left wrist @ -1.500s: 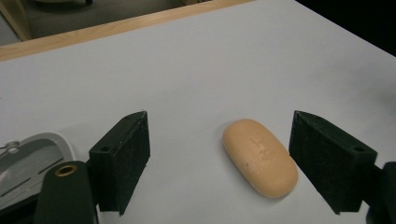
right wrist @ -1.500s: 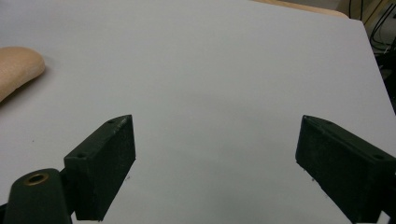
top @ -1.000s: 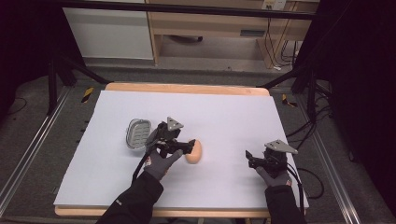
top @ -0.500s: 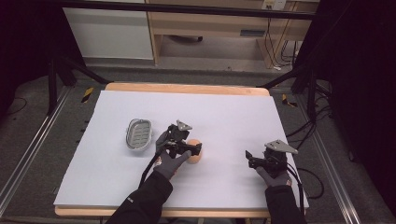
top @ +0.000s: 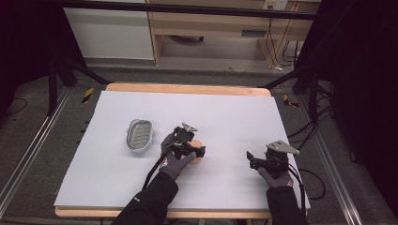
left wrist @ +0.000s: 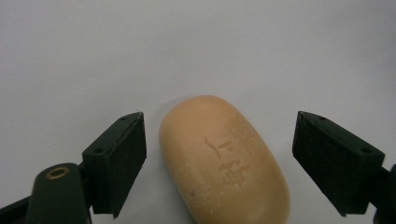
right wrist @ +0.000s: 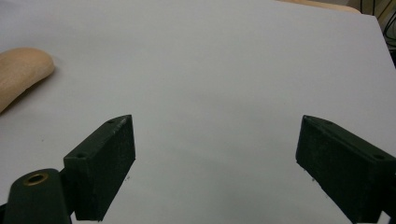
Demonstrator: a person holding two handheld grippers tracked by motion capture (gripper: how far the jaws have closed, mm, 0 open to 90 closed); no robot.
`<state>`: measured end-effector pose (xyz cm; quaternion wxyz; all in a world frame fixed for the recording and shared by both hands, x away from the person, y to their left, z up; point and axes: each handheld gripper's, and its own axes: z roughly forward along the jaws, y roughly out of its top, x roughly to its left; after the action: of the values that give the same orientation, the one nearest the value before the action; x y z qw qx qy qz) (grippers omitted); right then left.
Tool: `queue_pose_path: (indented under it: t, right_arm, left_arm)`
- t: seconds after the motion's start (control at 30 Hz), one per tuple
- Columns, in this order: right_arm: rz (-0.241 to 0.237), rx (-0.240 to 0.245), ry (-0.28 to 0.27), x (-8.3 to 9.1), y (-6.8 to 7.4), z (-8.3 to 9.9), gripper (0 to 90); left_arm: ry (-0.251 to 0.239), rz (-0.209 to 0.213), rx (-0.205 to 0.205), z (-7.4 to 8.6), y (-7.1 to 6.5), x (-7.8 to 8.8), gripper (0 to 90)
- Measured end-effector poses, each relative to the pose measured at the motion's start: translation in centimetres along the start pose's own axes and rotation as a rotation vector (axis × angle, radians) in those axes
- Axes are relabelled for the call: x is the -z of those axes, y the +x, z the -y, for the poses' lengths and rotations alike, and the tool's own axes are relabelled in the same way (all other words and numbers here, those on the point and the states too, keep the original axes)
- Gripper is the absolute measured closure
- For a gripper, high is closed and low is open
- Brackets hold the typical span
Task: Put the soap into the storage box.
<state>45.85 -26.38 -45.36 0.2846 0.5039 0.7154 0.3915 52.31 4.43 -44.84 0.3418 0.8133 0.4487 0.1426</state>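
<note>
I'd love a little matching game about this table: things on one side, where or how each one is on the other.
Things:
1. soap
2. dish
3. left gripper
4. right gripper

States:
A. open over bare white table
B. tan bar lying between two open jaws
C. grey, with nothing in it, left of the hands
D. open, a jaw on each side of the bar, not touching it

Pairs: 1-B, 2-C, 3-D, 4-A

Dim room, evenly lit white tabletop, soft shadows, slightly soft focus.
</note>
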Motion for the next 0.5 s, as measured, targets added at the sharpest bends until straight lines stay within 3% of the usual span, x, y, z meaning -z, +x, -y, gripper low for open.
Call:
queue_pose_path:
  t: [0.5]
  right_arm:
    - [-0.027,-0.024,-0.032,0.1,-0.1,0.1,10.1]
  left_arm:
    - [0.026,-0.008,-0.011,0.3,-0.3,-1.5,16.9]
